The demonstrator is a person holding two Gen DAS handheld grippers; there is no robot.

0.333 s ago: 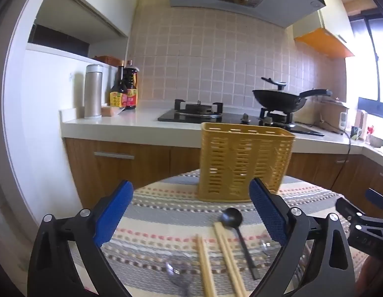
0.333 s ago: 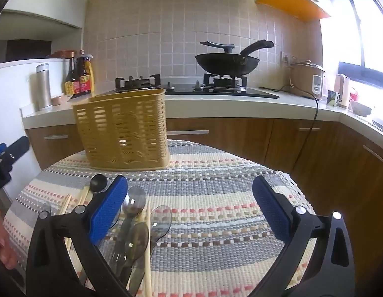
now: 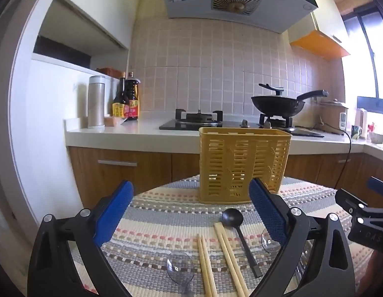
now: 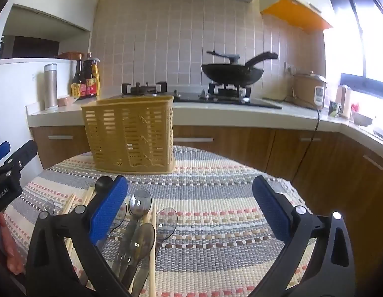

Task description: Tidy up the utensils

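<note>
Left wrist view: left claw (image 3: 189, 210) spread wide, nothing between its blue pads (image 3: 112, 212). It hangs above the striped mat (image 3: 166, 212) that covers the surface. Yellow slotted basket (image 3: 243, 165) stands upright on the mat at 12 o'clock from the claw, well apart from the utensils. Black spoon (image 3: 232, 219) lies at 1 o'clock, bowl toward the basket. Two pairs of wooden chopsticks (image 3: 226, 252) lie just beside its handle, at 6 o'clock of the frame. One clear plastic spoon (image 3: 180, 269) lies at 7 o'clock of the chopsticks. The right claw (image 3: 364, 220) shows at 3 o'clock, at the frame edge.

Right wrist view: right claw (image 4: 190, 210) also wide apart, gripping nothing, above the mat (image 4: 216, 198). Basket (image 4: 131, 133) at 11 o'clock, upright. A cluster of clear and smoky spoons (image 4: 139, 225) lies at 7 o'clock, partly under the claw's left finger; single chopstick (image 4: 153, 245) crosses the cluster. Black spoon (image 4: 103, 183) shows just behind that finger. More chopsticks (image 4: 70, 203) at 9 o'clock. Left claw (image 4: 11, 168) at the 9 o'clock edge. Black wok (image 4: 232, 74) sits on the stove beyond.
</note>
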